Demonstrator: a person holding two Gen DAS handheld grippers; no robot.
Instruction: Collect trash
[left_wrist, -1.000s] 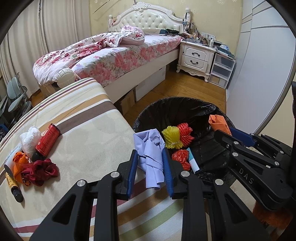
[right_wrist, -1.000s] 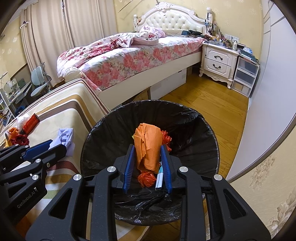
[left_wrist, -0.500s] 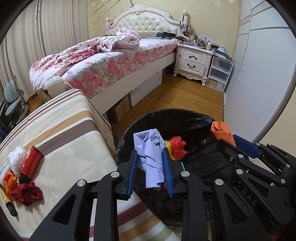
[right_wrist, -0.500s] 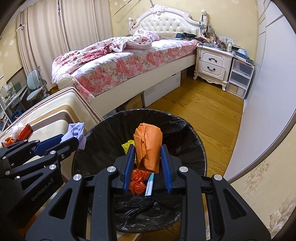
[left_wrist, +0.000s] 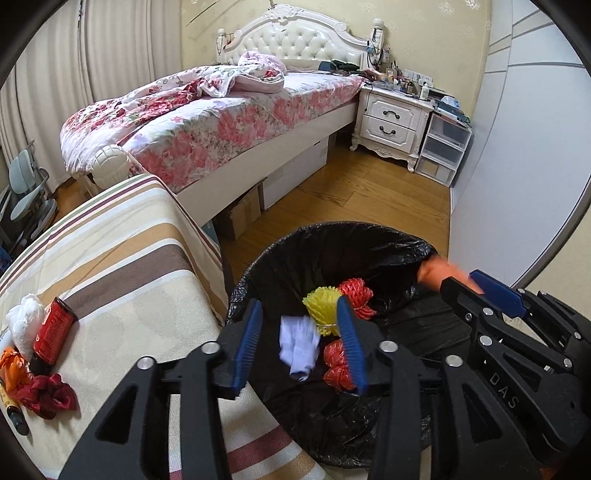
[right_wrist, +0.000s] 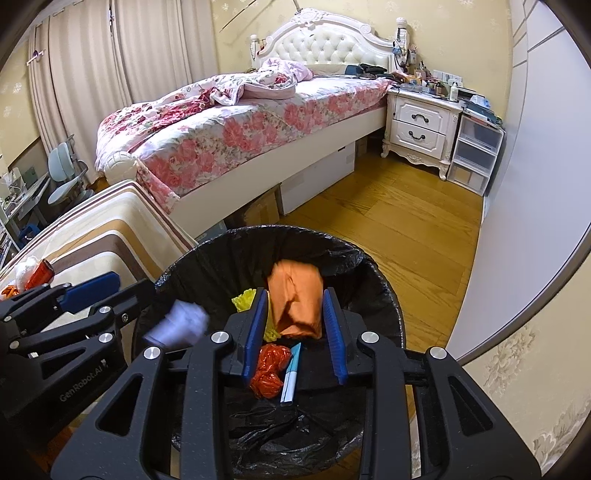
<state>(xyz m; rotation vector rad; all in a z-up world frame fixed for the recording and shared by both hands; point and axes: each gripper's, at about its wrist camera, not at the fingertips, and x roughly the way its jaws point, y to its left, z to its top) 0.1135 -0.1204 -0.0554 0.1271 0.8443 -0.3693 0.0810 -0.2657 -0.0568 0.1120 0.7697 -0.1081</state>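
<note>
A black-lined trash bin (left_wrist: 332, 227) (right_wrist: 295, 230) stands beside the striped table (left_wrist: 129, 258). My left gripper (left_wrist: 298, 306) hangs over the bin with its jaws opening. A lavender paper (left_wrist: 299, 347) (right_wrist: 177, 321) drops between them, blurred and clear of both pads. My right gripper (right_wrist: 294, 293) is over the bin too, its jaws opening. A crumpled orange paper (right_wrist: 295, 302) still fills the gap and touches both pads. In the bin lie a yellow net (left_wrist: 321, 306), a red net (left_wrist: 356, 295), a red bag (right_wrist: 269, 365) and a pen (right_wrist: 291, 373).
On the table's left end lie a red can (left_wrist: 51, 332), a white tissue (left_wrist: 22, 325), a dark red cloth (left_wrist: 48, 391) and a marker (left_wrist: 14, 417). A flowered bed (left_wrist: 221, 122), a nightstand (left_wrist: 391, 122) and a grey wardrobe wall (left_wrist: 517, 166) ring the wood floor.
Both grippers moved from the table edge to above the bin. The left jaws spread and the lavender paper slipped out downward. The right jaws widened slightly around the orange paper.
</note>
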